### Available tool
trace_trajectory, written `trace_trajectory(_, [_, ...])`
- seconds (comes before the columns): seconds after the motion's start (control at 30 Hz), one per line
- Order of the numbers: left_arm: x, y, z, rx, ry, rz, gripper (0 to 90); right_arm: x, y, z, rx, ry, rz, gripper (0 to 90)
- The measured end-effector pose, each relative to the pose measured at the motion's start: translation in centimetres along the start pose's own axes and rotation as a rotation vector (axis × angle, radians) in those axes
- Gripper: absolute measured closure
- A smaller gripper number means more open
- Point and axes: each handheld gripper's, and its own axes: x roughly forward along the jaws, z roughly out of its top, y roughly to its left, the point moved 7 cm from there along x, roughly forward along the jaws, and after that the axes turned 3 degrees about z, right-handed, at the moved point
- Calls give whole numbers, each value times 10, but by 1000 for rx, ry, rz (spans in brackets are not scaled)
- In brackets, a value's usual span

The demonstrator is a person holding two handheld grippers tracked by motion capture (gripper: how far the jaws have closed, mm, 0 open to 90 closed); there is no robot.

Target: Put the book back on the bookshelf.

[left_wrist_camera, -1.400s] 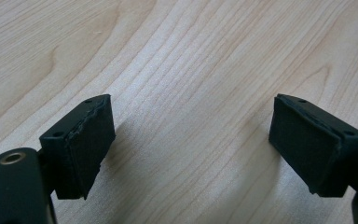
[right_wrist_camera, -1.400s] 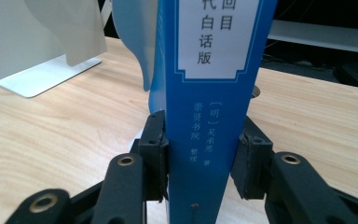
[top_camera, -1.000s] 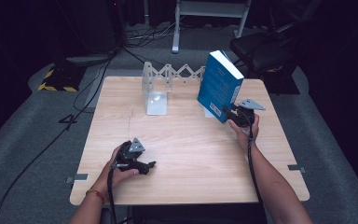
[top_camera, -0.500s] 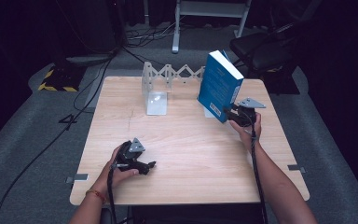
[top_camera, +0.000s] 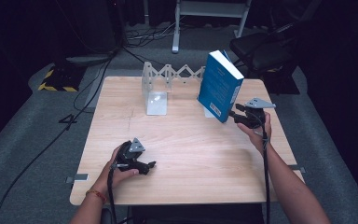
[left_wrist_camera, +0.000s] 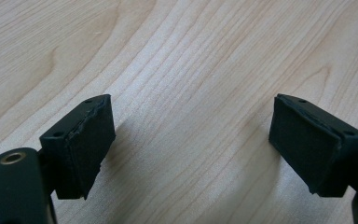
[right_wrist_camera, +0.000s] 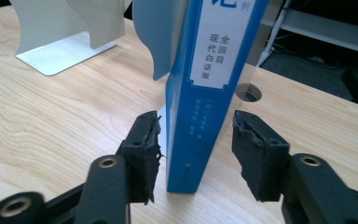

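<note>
A thick blue book with a white spine label stands on end at the table's right side, tilted, in front of a pale bookend plate. My right gripper is at the foot of its spine. Its jaws have just been opening and stand on either side of the spine with a small gap at each pad, so it is open. My left gripper rests low over the front left of the wooden table, open, with bare wood between its pads.
A white L-shaped bookend stands at the back middle, joined to a zigzag expanding rack along the far edge. A round cable hole lies behind the book. A dark chair stands beyond the far right corner.
The right gripper's jaws have parted from the book's spine and the hand has lifted slightly. The book stays tilted in place. The left hand has not moved.
</note>
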Motion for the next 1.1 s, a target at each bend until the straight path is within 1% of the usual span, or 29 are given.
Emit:
trace_trajectory(0.07, [0,0,0,0,0,0,147,-4,0,1,1,5,15,480])
trace_trajectory(0.13, [0,0,0,0,0,0,146,-9,1,1,-15,21,27,462])
trace_trajectory(0.3, [0,0,0,0,0,0,147,-22,3,1,-27,49,68,410])
trace_trajectory(0.33, [0,0,0,0,0,0,147,-22,3,1,-27,49,68,410])
trace_trajectory(0.37, [0,0,0,0,0,0,147,-26,3,0,-39,65,74,381])
trace_trajectory(0.4, [0,0,0,0,0,0,146,-28,4,-1,-41,72,78,364])
trace_trajectory(0.5, [0,0,0,-1,1,1,146,-34,6,-5,-54,90,111,359])
trace_trajectory(0.53, [0,0,0,-1,1,1,146,-34,6,-5,-54,90,111,359])
trace_trajectory(0.6, [0,0,0,0,0,1,146,-38,8,-7,-78,106,117,353])
trace_trajectory(0.63, [0,0,0,0,0,1,146,-40,8,-8,-80,110,115,347])
trace_trajectory(0.67, [0,0,0,0,0,1,146,-44,9,-11,-80,130,118,341])
trace_trajectory(0.7, [0,0,0,0,0,1,146,-44,9,-11,-80,130,118,341])
trace_trajectory(0.73, [0,0,0,0,0,1,146,-48,11,-14,-95,137,128,331])
trace_trajectory(0.77, [0,0,0,0,0,1,146,-50,12,-15,-100,141,134,331])
trace_trajectory(0.87, [0,0,0,0,0,1,146,-55,14,-20,-113,155,137,320])
trace_trajectory(0.97, [0,0,0,0,0,1,146,-60,16,-24,-112,155,152,309])
trace_trajectory(1.03, [0,0,0,-2,2,3,146,-64,17,-28,-125,164,143,307])
trace_trajectory(1.1, [0,0,0,-2,2,3,146,-69,21,-32,-124,163,155,301])
